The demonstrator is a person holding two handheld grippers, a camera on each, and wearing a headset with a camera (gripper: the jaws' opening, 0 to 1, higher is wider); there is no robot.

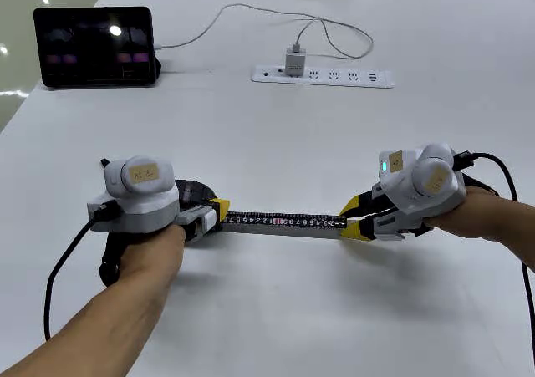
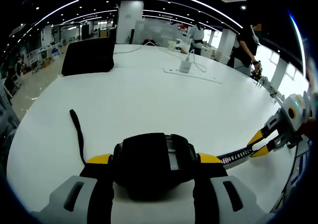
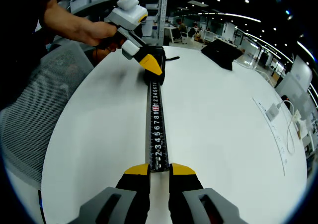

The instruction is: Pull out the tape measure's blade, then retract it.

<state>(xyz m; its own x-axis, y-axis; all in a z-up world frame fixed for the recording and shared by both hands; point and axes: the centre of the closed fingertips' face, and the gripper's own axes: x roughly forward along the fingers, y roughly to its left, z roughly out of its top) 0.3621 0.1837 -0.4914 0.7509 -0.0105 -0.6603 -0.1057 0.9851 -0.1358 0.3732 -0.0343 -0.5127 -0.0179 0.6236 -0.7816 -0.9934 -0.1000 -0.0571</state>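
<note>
A black tape measure case (image 2: 151,162) rests on the white table, with my left gripper (image 2: 154,159) shut on it; in the head view the case (image 1: 194,195) sits behind that gripper (image 1: 211,214). A dark blade (image 1: 284,221) with white numerals runs from the case to my right gripper (image 1: 349,218), which is shut on the blade's tip. In the right gripper view the blade (image 3: 157,129) stretches straight away from the jaws (image 3: 159,169) to the case (image 3: 155,65). A black wrist strap (image 2: 77,134) trails from the case.
A dark tablet (image 1: 96,47) stands at the back left. A white power strip (image 1: 322,76) with a plugged charger (image 1: 296,62) and cable lies at the back centre. The gripper cables hang off the near table edge. People stand far off in the left gripper view.
</note>
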